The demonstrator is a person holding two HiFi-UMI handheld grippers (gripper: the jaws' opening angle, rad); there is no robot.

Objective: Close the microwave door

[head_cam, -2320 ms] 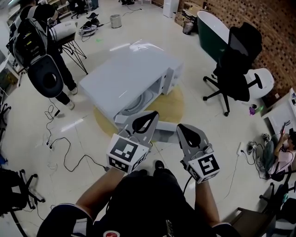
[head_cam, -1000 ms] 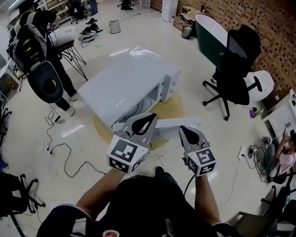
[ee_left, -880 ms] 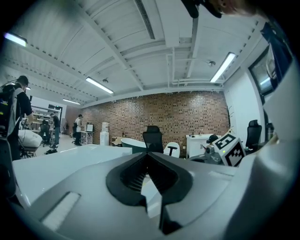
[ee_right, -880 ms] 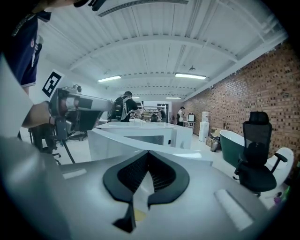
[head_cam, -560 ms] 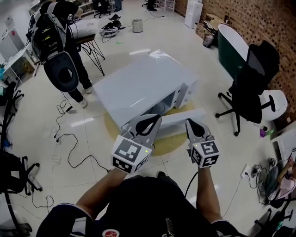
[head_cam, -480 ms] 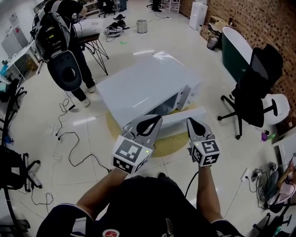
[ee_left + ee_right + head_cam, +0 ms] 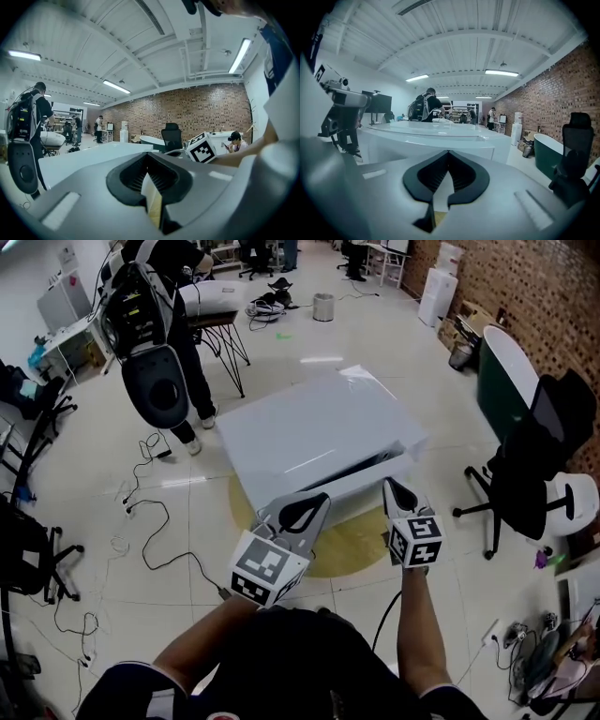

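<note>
The white microwave (image 7: 314, 432) sits on the floor on a round yellow mat (image 7: 352, 545). Its door (image 7: 352, 486) faces me, swung almost flat against the body, with a thin dark slit along its top edge. My right gripper (image 7: 390, 485) is shut and empty, its tip at the door's right end; whether it touches I cannot tell. My left gripper (image 7: 318, 498) is also shut and empty, just in front of the door's lower left. In the left gripper view the microwave (image 7: 93, 157) fills the space beyond the gripper (image 7: 148, 155). In the right gripper view it (image 7: 436, 136) stands close ahead of the gripper (image 7: 448, 153).
A person with a backpack (image 7: 155, 324) stands at the far left by a small table. A black office chair (image 7: 544, 451) and a dark green tub (image 7: 502, 371) are at the right. Cables (image 7: 141, 512) trail over the floor at the left. A bin (image 7: 323, 306) stands far back.
The microwave door has swung from wide open to nearly shut. My right gripper moved forward along with it, and the head view has shifted towards the microwave.
</note>
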